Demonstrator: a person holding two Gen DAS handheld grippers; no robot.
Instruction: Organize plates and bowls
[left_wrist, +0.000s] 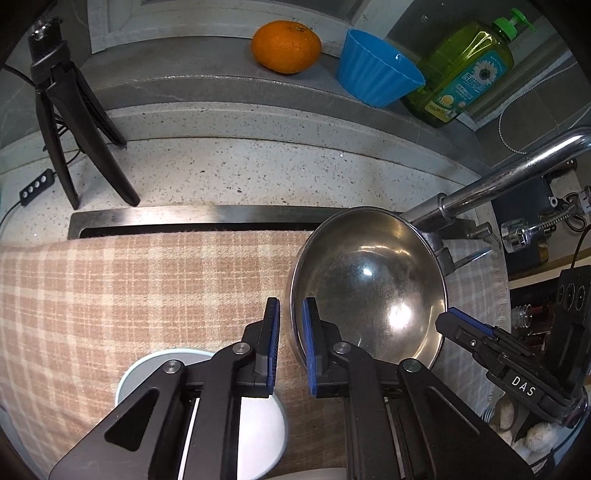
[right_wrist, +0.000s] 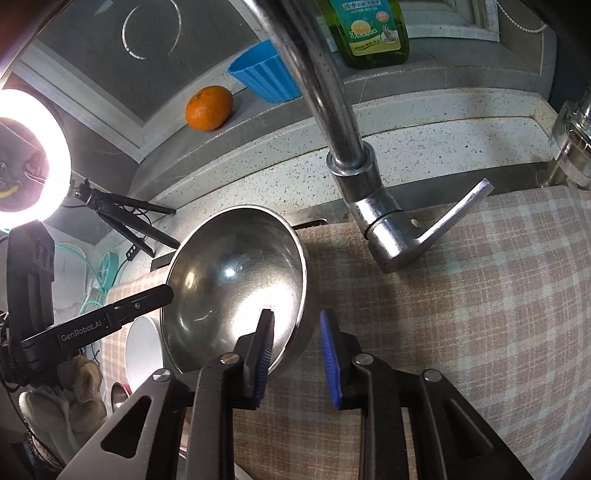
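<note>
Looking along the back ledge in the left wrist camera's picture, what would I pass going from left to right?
Black tripod → orange → blue cup → green dish soap bottle.

Both 2 wrist views look down, close, from opposite sides; shared: steel bowl (left_wrist: 369, 288) (right_wrist: 236, 284), checked cloth (left_wrist: 129, 288) (right_wrist: 461, 295).

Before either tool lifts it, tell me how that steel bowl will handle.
The steel bowl looks thin-walled, so probably light for its size and stiff. Its polished, mirror-like surface suggests the rim may slip between the fingers of the left tool. It sits tilted on its rounded underside on the checked cloth, so a push would likely rock or spin it.
</note>
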